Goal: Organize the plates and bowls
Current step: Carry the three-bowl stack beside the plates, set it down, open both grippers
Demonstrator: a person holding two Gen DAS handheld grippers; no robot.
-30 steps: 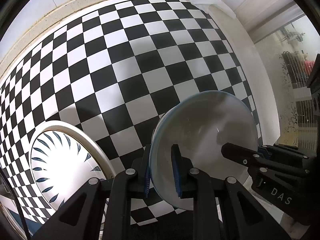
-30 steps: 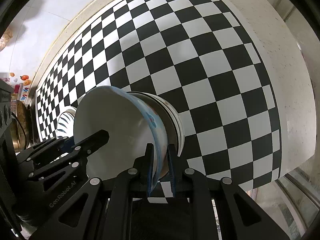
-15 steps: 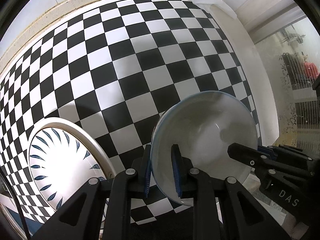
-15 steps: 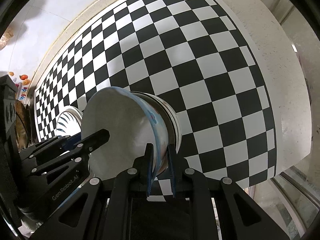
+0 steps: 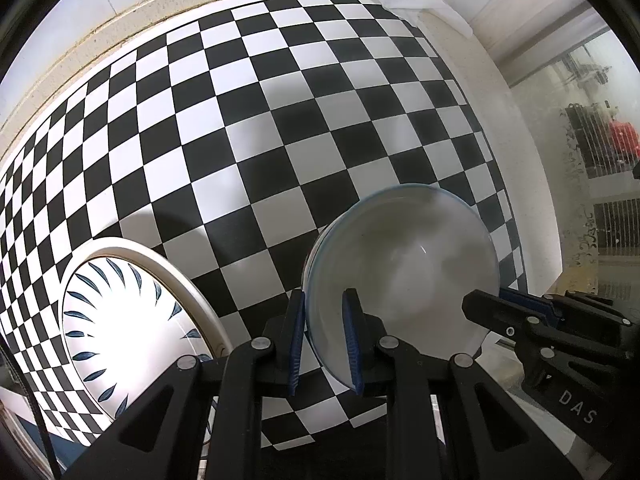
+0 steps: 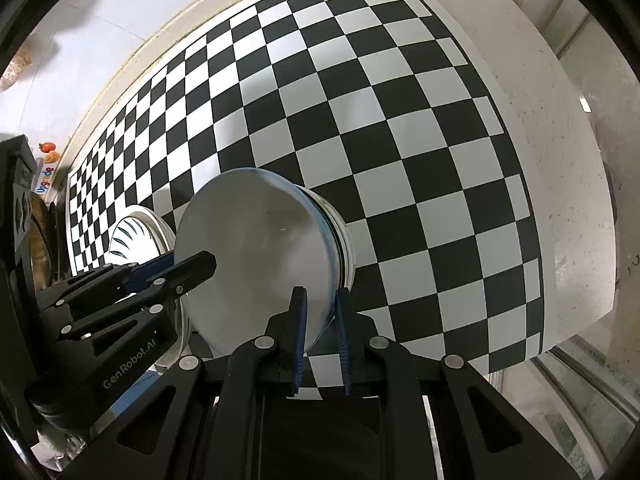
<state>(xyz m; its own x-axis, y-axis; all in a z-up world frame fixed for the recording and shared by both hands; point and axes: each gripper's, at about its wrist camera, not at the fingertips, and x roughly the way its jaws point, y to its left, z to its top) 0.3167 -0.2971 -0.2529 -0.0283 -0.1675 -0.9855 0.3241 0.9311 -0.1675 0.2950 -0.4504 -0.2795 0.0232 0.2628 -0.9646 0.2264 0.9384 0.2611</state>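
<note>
checkered black-and-white tabletop [image 5: 280, 128] filling both views. left gripper [image 5: 324, 344] and right gripper [image 6: 320, 340] are each clenching the white blue-rimmed ceramic bowl [image 6: 256, 252] at lower centre; it has been levelling onto the stacked bowl beneath, so nesting looks nearly finished. leaf-patterned plate [image 5: 132, 320] is sitting lower left.

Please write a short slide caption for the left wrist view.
Left gripper and right gripper clamp opposite rims of a white bowl above the checkered tablecloth, beside a leaf-patterned plate.

Checkered mat [image 5: 280, 128] beyond bowl [image 5: 404, 280] open; patterned plate [image 5: 132, 320] probably blocks left.
</note>
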